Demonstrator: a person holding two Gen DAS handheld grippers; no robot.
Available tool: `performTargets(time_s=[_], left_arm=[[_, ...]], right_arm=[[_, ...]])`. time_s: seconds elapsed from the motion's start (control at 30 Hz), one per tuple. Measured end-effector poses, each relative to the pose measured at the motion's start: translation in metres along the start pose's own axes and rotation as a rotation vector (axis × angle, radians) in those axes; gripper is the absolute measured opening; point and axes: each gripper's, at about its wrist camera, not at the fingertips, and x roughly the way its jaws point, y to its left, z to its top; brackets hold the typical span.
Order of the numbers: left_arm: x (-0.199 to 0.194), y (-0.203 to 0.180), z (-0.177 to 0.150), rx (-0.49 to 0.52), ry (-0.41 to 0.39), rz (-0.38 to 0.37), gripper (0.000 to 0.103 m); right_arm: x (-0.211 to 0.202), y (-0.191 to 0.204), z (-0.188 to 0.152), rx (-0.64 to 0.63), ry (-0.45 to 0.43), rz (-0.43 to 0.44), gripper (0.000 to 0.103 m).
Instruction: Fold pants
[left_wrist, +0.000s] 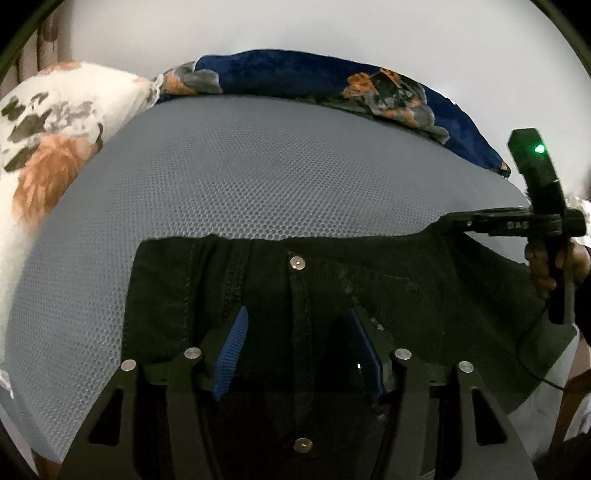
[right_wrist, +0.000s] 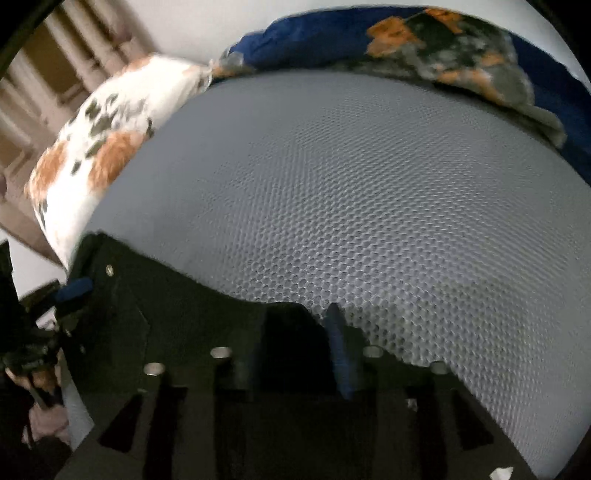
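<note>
Black pants (left_wrist: 332, 291) lie on the grey mesh bed cover (left_wrist: 258, 177), waistband toward the far side, with a metal button (left_wrist: 297, 263) at the middle. My left gripper (left_wrist: 295, 325) is open, its blue pads (left_wrist: 232, 350) spread over the fly area just above the cloth. My right gripper (right_wrist: 295, 328) is shut on the pants' waistband corner (right_wrist: 288, 317). It also shows in the left wrist view (left_wrist: 454, 221), pinching the waistband's right end and holding it stretched. The pants (right_wrist: 166, 306) stretch leftward in the right wrist view.
A white floral pillow (left_wrist: 55, 140) lies at the left. A blue floral blanket (left_wrist: 332, 77) is bunched along the far edge against the white wall. Wooden furniture (right_wrist: 44, 85) stands beyond the pillow. The left gripper (right_wrist: 72, 290) appears at the right view's left edge.
</note>
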Motion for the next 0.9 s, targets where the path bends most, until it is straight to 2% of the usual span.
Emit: performTargets(time_s=[0.1, 0.2, 0.33, 0.4, 0.47, 0.6, 0.77, 0.9], left_arm=[[-0.007, -0.016, 0.004, 0.068, -0.03, 0.002, 0.058], [-0.011, -0.041, 0.01, 0.144, -0.058, -0.019, 0.058], [0.001, -0.086, 0.016, 0.223, -0.052, -0.102, 0.059], [0.011, -0.107, 0.016, 0.258, -0.038, -0.137, 0.059], [0.022, -0.13, 0.015, 0.294, -0.02, -0.173, 0.059], [0.04, -0.165, 0.014, 0.347, 0.019, -0.222, 0.059], [0.059, -0.191, 0.015, 0.368, 0.058, -0.249, 0.059], [0.075, -0.202, 0.016, 0.368, 0.079, -0.229, 0.059]], right_arm=[[-0.027, -0.004, -0.014, 0.06, -0.073, 0.003, 0.034], [-0.058, -0.016, -0.035, 0.114, -0.13, -0.047, 0.034], [-0.1, -0.053, -0.07, 0.195, -0.17, -0.177, 0.034], [-0.124, -0.077, -0.095, 0.25, -0.183, -0.277, 0.034], [-0.145, -0.101, -0.122, 0.309, -0.19, -0.372, 0.034], [-0.178, -0.149, -0.168, 0.439, -0.178, -0.501, 0.034], [-0.201, -0.194, -0.212, 0.562, -0.16, -0.611, 0.034], [-0.2, -0.219, -0.226, 0.633, -0.156, -0.655, 0.034]])
